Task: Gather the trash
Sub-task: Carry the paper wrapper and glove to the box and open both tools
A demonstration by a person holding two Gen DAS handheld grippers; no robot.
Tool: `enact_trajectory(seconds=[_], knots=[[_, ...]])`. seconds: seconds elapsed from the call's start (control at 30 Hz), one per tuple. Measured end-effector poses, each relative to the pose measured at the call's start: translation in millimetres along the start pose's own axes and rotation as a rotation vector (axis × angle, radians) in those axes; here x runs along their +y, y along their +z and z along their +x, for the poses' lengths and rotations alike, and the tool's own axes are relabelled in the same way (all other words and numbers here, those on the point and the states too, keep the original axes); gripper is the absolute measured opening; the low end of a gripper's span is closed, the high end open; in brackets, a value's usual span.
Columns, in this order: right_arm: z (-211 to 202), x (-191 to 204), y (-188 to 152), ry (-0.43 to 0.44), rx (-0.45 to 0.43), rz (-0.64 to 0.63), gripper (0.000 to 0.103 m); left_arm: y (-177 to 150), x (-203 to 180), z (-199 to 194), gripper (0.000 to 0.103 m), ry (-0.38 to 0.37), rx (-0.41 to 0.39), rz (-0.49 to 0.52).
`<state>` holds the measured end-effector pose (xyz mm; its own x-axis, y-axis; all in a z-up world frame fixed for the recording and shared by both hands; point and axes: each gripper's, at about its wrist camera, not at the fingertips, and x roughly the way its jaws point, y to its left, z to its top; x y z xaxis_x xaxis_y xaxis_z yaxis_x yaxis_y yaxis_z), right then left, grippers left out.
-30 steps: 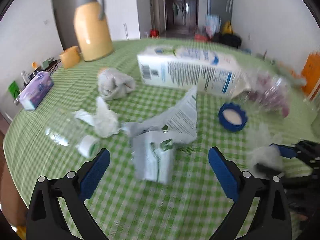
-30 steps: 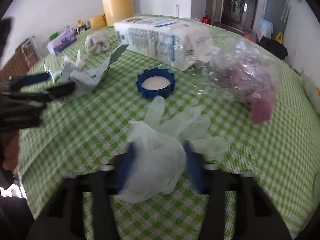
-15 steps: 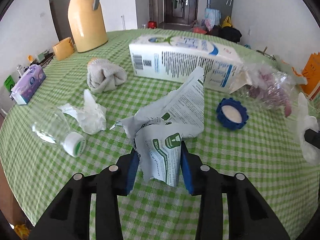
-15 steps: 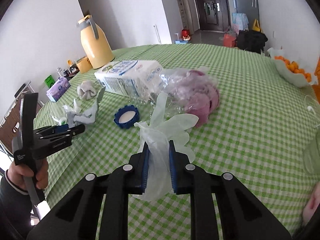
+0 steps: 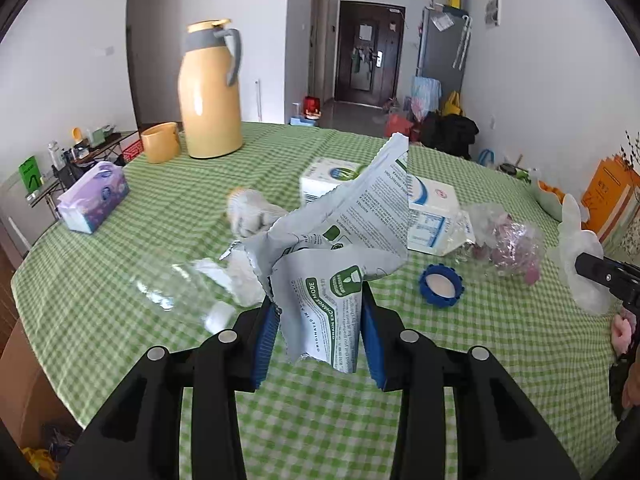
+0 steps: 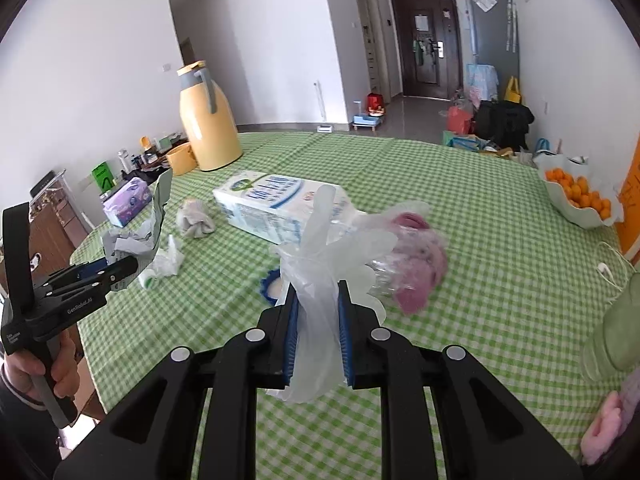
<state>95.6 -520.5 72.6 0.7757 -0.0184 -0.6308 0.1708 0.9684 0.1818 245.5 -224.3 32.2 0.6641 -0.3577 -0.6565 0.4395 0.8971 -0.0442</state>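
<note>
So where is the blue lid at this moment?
In the left wrist view the blue lid lies on the green checked tablecloth, right of the held printed wrapper, just before the clear bag.
</note>
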Motion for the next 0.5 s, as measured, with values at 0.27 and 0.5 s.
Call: enact_trajectory(seconds=[0.27,0.5], knots=[[38,75,17,0.067,0.036,-0.098,0.018,-12,65,-26,0.036,0.052,-0.040,-0.090],[93,197,24,0.206,0.107,-0.256,0.018,-39,170,-84,0.036,0.205,-0.099,-0.219]])
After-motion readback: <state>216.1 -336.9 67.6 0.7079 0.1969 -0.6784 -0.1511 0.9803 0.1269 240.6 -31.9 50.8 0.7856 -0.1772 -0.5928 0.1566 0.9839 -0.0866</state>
